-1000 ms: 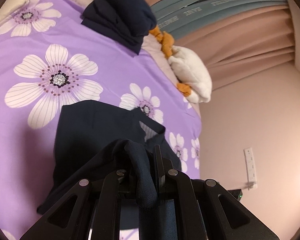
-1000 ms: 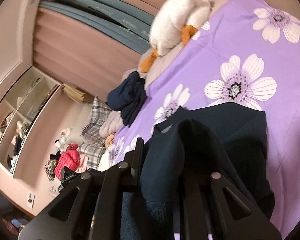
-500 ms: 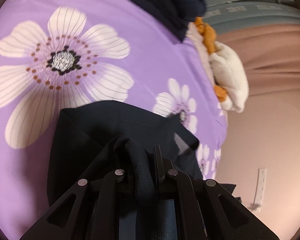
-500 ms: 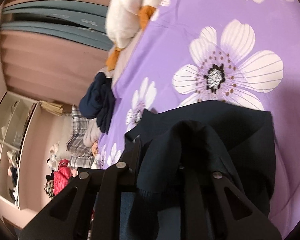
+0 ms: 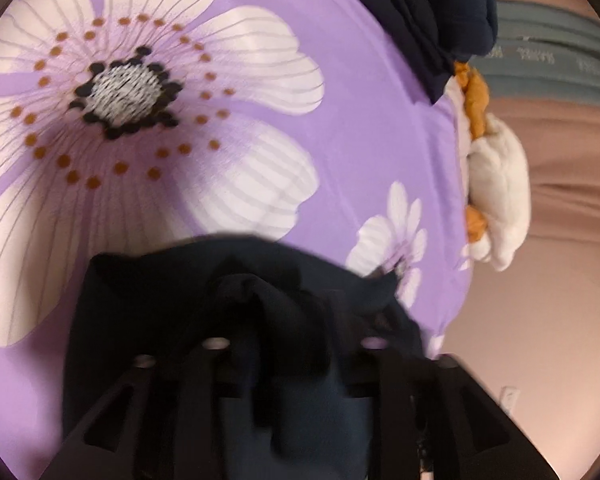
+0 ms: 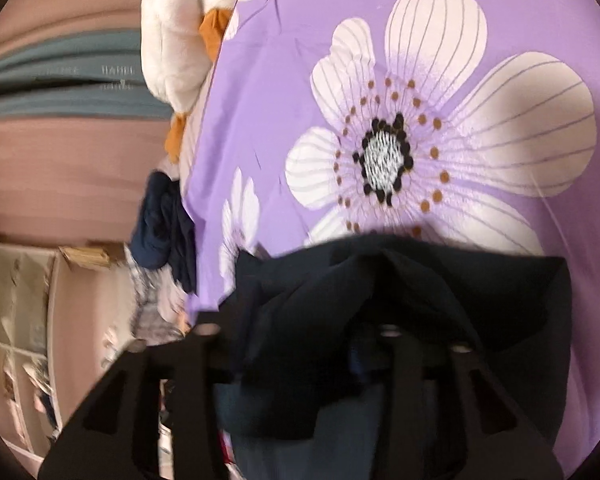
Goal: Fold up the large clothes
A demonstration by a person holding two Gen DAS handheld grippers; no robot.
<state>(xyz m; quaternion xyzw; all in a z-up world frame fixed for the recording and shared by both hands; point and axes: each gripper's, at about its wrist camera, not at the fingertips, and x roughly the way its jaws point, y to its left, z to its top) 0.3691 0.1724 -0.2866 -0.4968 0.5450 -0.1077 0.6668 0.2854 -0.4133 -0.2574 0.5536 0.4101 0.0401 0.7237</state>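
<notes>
A bed is covered by a purple sheet (image 5: 360,140) printed with large white flowers. A white and orange plush toy (image 5: 496,184) is laid at its edge. Pink curtains (image 6: 72,160) with a grey-blue band are hung behind, and white shelving (image 6: 16,320) is set against a pink wall (image 5: 540,320).

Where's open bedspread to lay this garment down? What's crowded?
Open: the purple bedspread ahead of both grippers, around the big flower, from the held navy garment out to the far edge. Crowded: that far edge, where the dark clothes pile sits next to the white plush.
</notes>
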